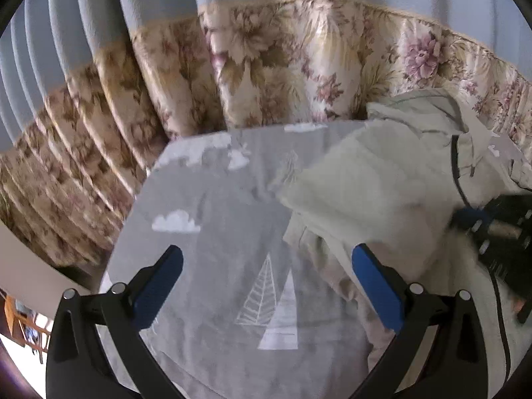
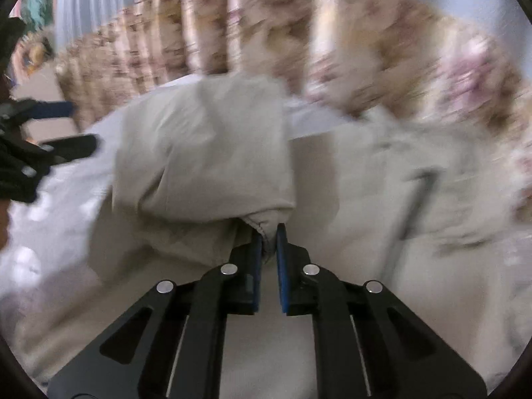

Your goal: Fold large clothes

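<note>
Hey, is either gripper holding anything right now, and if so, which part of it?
The right gripper pinches the cuff-like end of a folded part of the beige garment. The left gripper is open over the grey sheet, holding nothing.

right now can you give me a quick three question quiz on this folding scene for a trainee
1. True or false: the right tongs are shut on a fold of the beige jacket.
2. What are the left tongs doing? A) gripping the jacket B) open over the grey sheet C) shut on the curtain
3. Fill in: the grey sheet is printed with white clouds and ____.

Key
1. True: the blue pads pinch a cloth edge.
2. B: jaws wide apart, nothing between them.
3. Trees: white triangular tree shapes.
</note>
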{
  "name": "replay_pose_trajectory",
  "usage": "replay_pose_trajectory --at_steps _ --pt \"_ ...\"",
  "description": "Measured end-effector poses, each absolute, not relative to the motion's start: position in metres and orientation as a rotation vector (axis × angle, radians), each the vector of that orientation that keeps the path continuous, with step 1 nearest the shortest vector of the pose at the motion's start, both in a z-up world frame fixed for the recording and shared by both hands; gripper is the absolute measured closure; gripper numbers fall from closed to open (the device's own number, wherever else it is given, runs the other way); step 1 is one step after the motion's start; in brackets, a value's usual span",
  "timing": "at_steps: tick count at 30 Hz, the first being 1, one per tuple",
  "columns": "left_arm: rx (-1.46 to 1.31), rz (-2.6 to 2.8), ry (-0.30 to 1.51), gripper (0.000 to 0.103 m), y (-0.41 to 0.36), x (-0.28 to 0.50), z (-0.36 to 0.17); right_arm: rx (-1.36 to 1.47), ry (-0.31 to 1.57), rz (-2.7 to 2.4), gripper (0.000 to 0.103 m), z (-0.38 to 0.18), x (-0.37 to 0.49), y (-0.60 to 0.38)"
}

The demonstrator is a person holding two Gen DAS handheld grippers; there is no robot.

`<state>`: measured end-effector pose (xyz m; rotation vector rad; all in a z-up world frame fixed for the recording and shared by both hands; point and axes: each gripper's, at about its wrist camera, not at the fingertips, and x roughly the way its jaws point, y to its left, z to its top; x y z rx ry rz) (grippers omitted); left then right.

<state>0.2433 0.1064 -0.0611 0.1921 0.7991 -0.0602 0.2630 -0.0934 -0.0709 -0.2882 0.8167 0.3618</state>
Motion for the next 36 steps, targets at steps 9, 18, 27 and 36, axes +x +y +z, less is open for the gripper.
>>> replay_pose_trajectory --at_steps 9,18,27,36 --pt "0.193 -0.150 0.820 0.001 0.068 0.265 -0.067 -0.201 0.758 -0.156 0.070 -0.018 0.261 -0.278" --pt "0.218 -0.238 0.951 0.001 0.022 0.284 -0.093 0.114 0.932 -0.022 0.044 -0.058 0.239 -0.315" --pt "0.337 -0.116 0.991 0.067 0.016 0.291 -0.125 -0.131 0.902 0.085 0.092 -0.080 0.224 -0.249" --pt "0.413 -0.040 0.889 0.007 0.026 0.270 -0.112 -0.086 0.860 0.039 0.069 -0.040 0.208 -0.311"
